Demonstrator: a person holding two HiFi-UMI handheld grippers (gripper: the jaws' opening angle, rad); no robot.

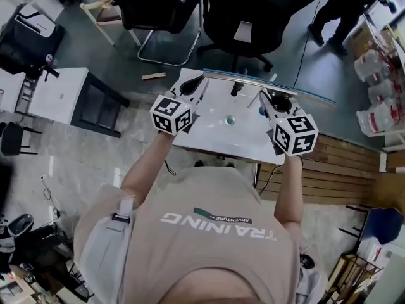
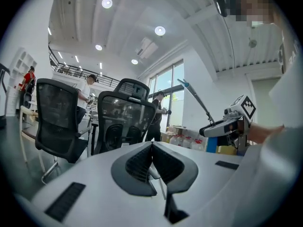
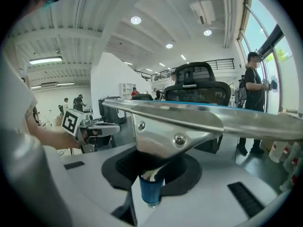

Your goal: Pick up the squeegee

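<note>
Right gripper (image 3: 152, 171): fingers clamped the squeegee (image 3: 180, 124) by its blue handle, blade crosswise over the white counter's (image 1: 215, 135) far edge. Left gripper (image 2: 152, 148): fingers were clenched together, empty.

We held the squeegee (image 1: 269, 85) in our right tongs (image 1: 262, 97) above the white desk (image 1: 215, 135), its long blade lying crosswise. Our left tongs (image 1: 202, 82) hung near the blade's left end. Black chairs (image 1: 253, 11) stood beyond the desk.
</note>
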